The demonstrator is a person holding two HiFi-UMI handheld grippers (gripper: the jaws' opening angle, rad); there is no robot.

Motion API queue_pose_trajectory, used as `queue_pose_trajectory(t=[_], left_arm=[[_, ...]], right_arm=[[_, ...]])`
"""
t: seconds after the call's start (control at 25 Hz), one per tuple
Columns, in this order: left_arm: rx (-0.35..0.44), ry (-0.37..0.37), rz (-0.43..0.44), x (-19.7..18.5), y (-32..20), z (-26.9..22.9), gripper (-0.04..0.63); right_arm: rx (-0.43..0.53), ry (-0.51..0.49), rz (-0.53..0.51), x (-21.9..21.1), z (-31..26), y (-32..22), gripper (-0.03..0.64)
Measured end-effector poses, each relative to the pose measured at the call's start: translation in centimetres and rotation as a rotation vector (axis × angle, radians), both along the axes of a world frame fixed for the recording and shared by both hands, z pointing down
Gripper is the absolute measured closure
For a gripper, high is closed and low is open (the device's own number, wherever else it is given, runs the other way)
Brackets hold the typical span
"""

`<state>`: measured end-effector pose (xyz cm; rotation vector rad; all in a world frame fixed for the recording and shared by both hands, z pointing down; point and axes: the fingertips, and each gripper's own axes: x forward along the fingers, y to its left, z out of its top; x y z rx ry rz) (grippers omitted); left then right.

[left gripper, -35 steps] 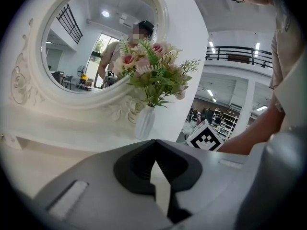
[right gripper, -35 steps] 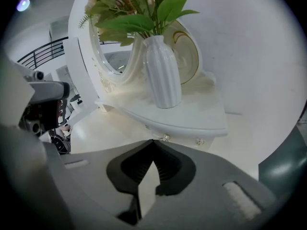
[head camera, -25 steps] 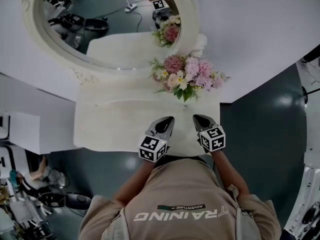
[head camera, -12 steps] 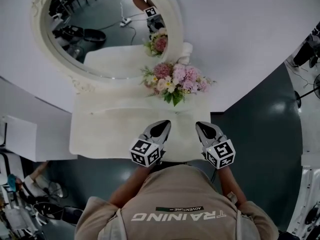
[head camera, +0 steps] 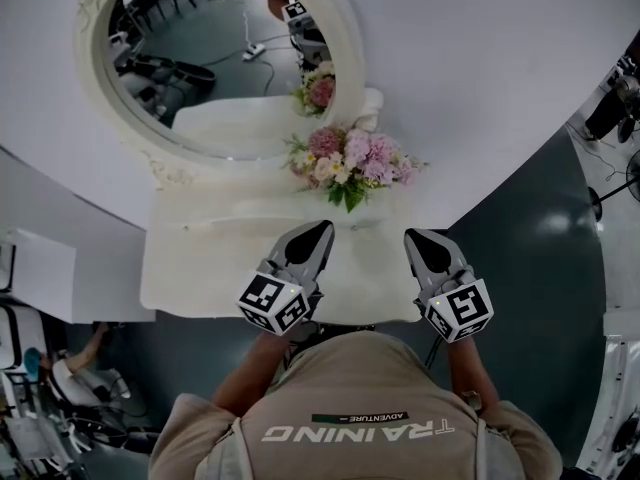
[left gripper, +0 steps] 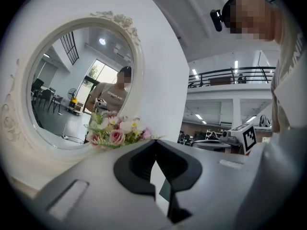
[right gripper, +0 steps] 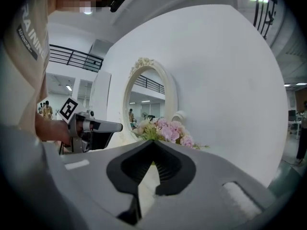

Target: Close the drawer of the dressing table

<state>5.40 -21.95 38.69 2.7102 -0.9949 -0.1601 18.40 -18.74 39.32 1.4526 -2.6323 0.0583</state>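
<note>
The white dressing table (head camera: pixel 200 263) stands against the wall under an oval mirror (head camera: pixel 215 58), with a bunch of pink flowers (head camera: pixel 350 158) at the back of its top. No drawer front shows; the table's front edge is hidden by my body and the grippers. My left gripper (head camera: pixel 318 230) hovers over the table's front middle, shut and empty. My right gripper (head camera: pixel 422 238) hovers beside it over the right front, also shut and empty. In the left gripper view the left gripper (left gripper: pixel 154 145) points at the flowers (left gripper: pixel 115 133); in the right gripper view the right gripper (right gripper: pixel 153 145) does too.
A white cabinet (head camera: pixel 40 268) stands left of the table, with equipment on the dark floor (head camera: pixel 520 228) below it. The white wall (head camera: pixel 480 68) curves behind the table. Dark floor lies to the table's right.
Both grippers have drawn back toward me, risen and spread apart. They stay shut. The table top looks the same.
</note>
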Motion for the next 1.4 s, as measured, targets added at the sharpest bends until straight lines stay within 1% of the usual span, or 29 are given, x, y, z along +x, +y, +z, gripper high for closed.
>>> queue_pose_trajectory(t=[0.12,0.24,0.4,0.52,0.64,0.84,1.4], left_arm=[[0.037,-0.003,-0.017,-0.6,0.0,-1.8,0.577],[0.077,-0.047,-0.029,-1.1,0.2,-2.7,0.577],[0.149,-0.125,-0.041,-1.4,0.4,-4.0,0.577],[0.183,-0.145,-0.049,-1.4,0.1,-5.1,0.577],[0.181,-0.138,-0.041,-1.3,-0.1,-5.4,0.577],[0.172,-0.146,-0.029,-0.8,0.2,-4.8,0.577],[0.133,-0.153,-0.016,-0.5,0.0,-2.5,0.577]], right_arm=[[0.063,-0.007,0.004,0.0,-2.3,0.0,0.615],[0.11,-0.01,0.004,-0.3,-3.9,-0.1,0.615],[0.162,-0.013,0.012,-0.3,-5.4,-0.2,0.615],[0.2,-0.006,0.003,-0.7,-6.4,-0.1,0.615],[0.216,0.007,-0.002,-1.4,-6.7,0.0,0.615],[0.187,-0.043,0.012,-1.5,-6.5,0.0,0.615],[0.176,-0.017,0.011,-2.1,-5.6,-0.4,0.615]])
